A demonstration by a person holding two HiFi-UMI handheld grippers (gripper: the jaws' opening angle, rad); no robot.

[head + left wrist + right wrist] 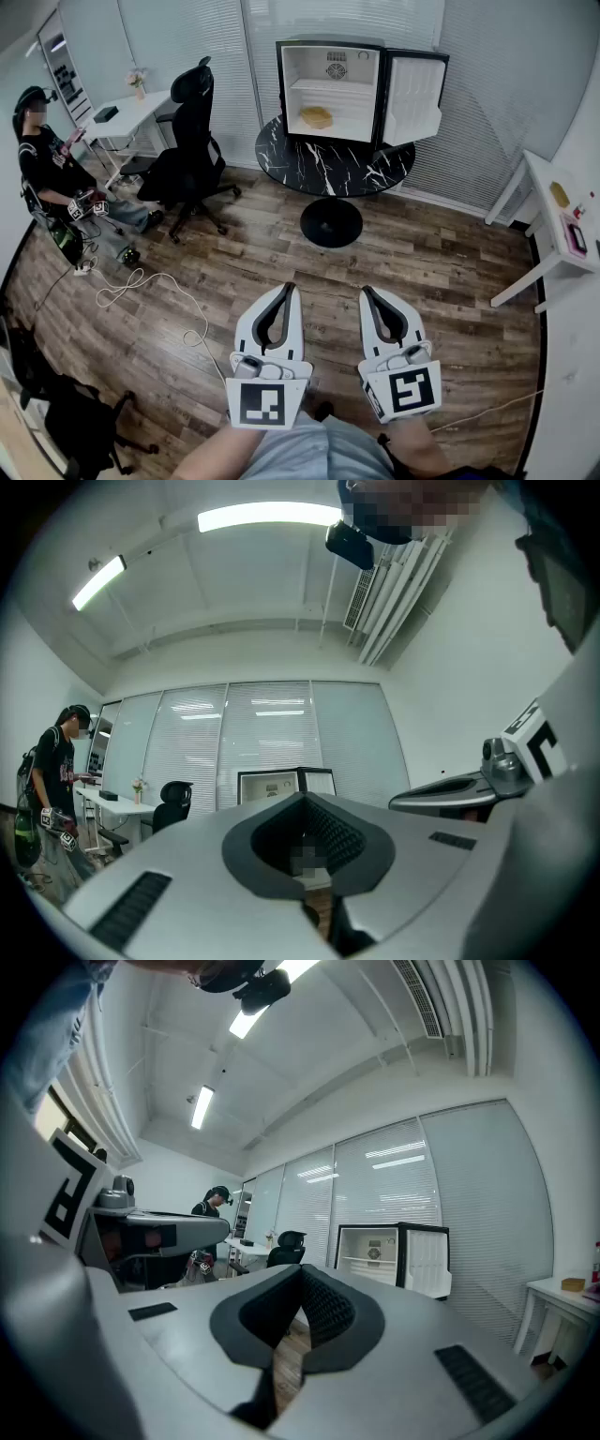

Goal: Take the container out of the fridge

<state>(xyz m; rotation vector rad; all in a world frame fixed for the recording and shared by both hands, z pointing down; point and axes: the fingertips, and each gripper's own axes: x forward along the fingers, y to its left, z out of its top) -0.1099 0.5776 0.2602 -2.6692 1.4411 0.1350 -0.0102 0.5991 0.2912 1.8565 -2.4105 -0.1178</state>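
Head view puts the yellowish container (316, 116) on the open fridge (309, 70) shelf, well ahead of the fingertips (265, 305) of the clenched, empty left gripper (286, 290) and right gripper (367, 293); probably light and stiff, best pinched at its rim.

White plastic L gripper (287, 291): curved shells, dk grey ribbed pads (330, 834) inside, blk/wht square-marker cube (263, 403) at its rear. R gripper (367, 292): same build, diff marker pattern. Behind both grippers: pale grey-blue garment (309, 457).
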